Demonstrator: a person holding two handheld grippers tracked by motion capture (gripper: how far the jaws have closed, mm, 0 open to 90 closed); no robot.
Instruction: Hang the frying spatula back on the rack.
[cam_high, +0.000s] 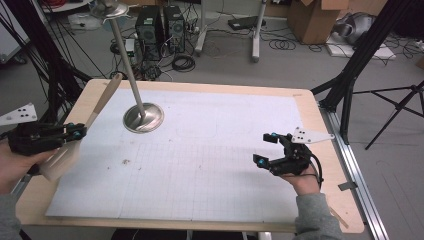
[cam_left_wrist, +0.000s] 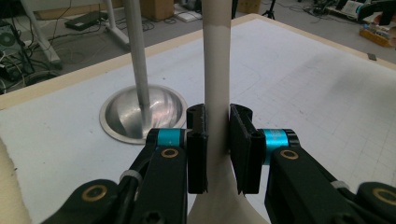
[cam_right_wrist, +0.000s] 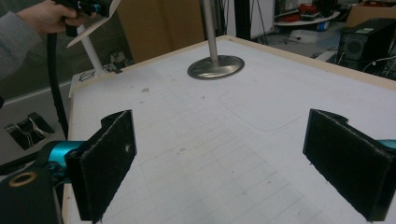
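Note:
My left gripper (cam_high: 76, 133) hangs over the table's left edge, shut on a pale wooden spatula (cam_high: 102, 102). The handle slants up and away toward the stand; the broad blade (cam_high: 59, 161) hangs below my hand. In the left gripper view both pads clamp the spatula's neck (cam_left_wrist: 217, 56), which rises straight between the left gripper's (cam_left_wrist: 218, 119) jaws. My right gripper (cam_high: 266, 148) rests at the right side of the table, open, nothing between its fingers. The right gripper (cam_right_wrist: 219, 154) view shows two black pads set wide apart over bare gridded paper.
A metal stand with a round dished base (cam_high: 143, 118) and a slanted pole (cam_high: 124, 55) stands at the back left of the white gridded mat (cam_high: 210, 160). Its base (cam_left_wrist: 140, 109) lies just beyond the spatula. Black tripod legs (cam_high: 360, 60) flank the table; computers and cables lie on the floor behind.

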